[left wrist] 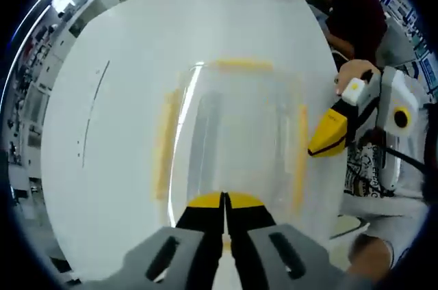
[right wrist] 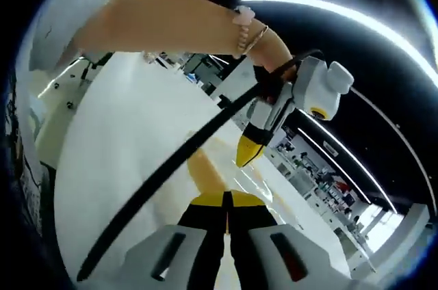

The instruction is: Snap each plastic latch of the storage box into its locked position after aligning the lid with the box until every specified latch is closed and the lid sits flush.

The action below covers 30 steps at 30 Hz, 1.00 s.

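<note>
Two grippers over a white table (left wrist: 123,98): left gripper (left wrist: 224,198), jaws clenched together on nothing, at the near edge of the clear storage box (left wrist: 233,139) with yellow latches; right gripper (right wrist: 226,198) likewise clenched empty.

In the left gripper view the left hand-held gripper (left wrist: 224,201) rises from the bottom edge with its yellow-tipped jaws pressed together. The right hand-held gripper (left wrist: 330,136) enters from the right, yellow tips pointing down-left, a hand (left wrist: 352,71) gripping behind it. In the right gripper view the right one's jaws meet as well, while a bare forearm (right wrist: 178,27) (bracelet at the wrist) reaches across to the left gripper.
</note>
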Tool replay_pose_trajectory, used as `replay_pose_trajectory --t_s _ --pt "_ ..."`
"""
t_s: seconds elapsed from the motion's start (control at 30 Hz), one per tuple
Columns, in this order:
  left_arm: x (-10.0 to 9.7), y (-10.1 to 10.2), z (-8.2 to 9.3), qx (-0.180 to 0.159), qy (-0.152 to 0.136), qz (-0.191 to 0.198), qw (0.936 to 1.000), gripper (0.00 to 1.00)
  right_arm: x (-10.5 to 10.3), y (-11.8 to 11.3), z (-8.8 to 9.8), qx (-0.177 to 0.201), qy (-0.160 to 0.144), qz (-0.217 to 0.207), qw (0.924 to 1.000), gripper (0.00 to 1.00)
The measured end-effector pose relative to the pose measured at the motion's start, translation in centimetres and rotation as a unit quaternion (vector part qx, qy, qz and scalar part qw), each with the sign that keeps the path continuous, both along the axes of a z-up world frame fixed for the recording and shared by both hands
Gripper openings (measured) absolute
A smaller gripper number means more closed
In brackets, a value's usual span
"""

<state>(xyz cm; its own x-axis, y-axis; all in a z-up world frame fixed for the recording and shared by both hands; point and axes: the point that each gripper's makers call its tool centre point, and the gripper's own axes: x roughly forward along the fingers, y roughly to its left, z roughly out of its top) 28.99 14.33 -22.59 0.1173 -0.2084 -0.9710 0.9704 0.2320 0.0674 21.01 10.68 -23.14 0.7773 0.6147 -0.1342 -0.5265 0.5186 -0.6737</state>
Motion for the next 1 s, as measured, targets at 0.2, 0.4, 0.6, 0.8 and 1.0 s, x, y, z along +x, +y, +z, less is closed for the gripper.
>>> replay_pose_trajectory --t_s 0.2,0.4,0.6,0.8,1.0 --pt "-0.3 0.1 0.0 0.015 -0.008 -0.009 0.9998 0.01 0.5 -0.5 -1.7 -0.033 -0.038 -0.072 0.9961 0.00" --pt "-0.6 0.1 0.0 0.033 -0.014 -0.013 0.9993 0.01 1.4 -0.2 -1.7 -0.050 -0.074 -0.106 0.9904 0.00" --pt "-0.6 0.3 0.0 0.034 -0.003 0.001 0.9994 0.01 2.6 -0.2 -1.6 -0.043 -0.059 -0.124 0.9896 0.00" --pt "-0.6 -0.1 0.0 0.044 -0.010 -0.007 0.9990 0.00 2.9 -0.7 -1.6 -0.048 -0.055 -0.135 0.9882 0.00" --pt "-0.3 -0.5 -0.1 0.068 -0.013 -0.012 0.9975 0.00 2.8 -1.1 -1.7 -0.046 -0.064 -0.146 0.9862 0.00"
